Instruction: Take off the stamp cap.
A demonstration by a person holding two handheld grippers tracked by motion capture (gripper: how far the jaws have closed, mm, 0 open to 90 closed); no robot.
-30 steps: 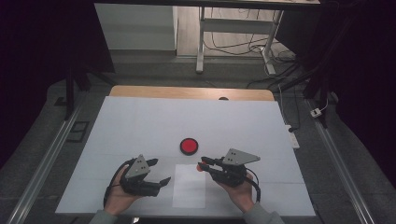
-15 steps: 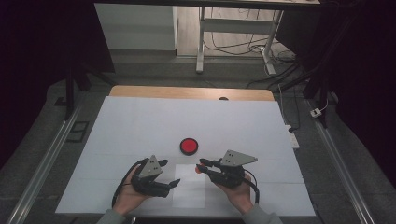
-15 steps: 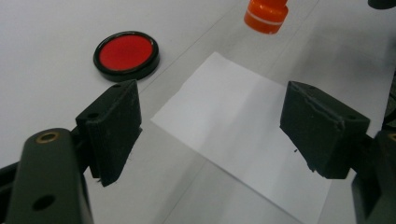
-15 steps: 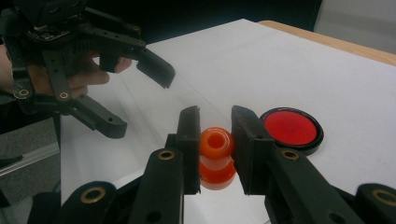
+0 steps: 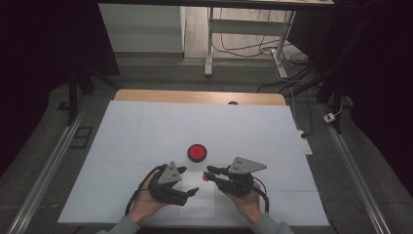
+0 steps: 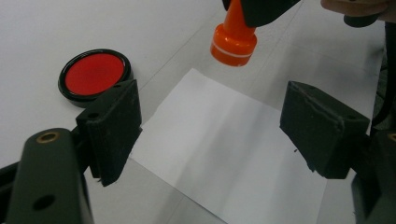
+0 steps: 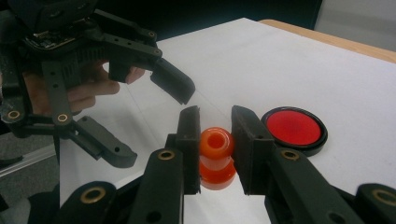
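From where I stand, the left tongs (image 5: 190,181) sit at the near edge of the worktop (image 5: 146,126), held low in the person's left hand (image 5: 146,200), jaws spread wide with nothing between them, hovering over the left part of a blank white sheet of paper (image 6: 233,154) that lies flat on the white cover. No writing, brand or label can be read on that paper, nor on anything else here. A little farther out, near the middle of the worktop, rests a round ink pad (image 5: 197,152) with a black rim and a red face, apart from both tongs; its red surface carries no mark I can make out. Just right of the paper's far edge, the right tongs (image 5: 208,173) are clamped narrow on an orange stamp (image 7: 215,156), gripping its waisted handle between the pads. The stamp hangs just above the paper's far corner, its wider ringed base toward the sheet. The right hand (image 5: 248,200) carries these tongs, a grey three-cornered plate on top. Both tongs point toward each other across the sheet.
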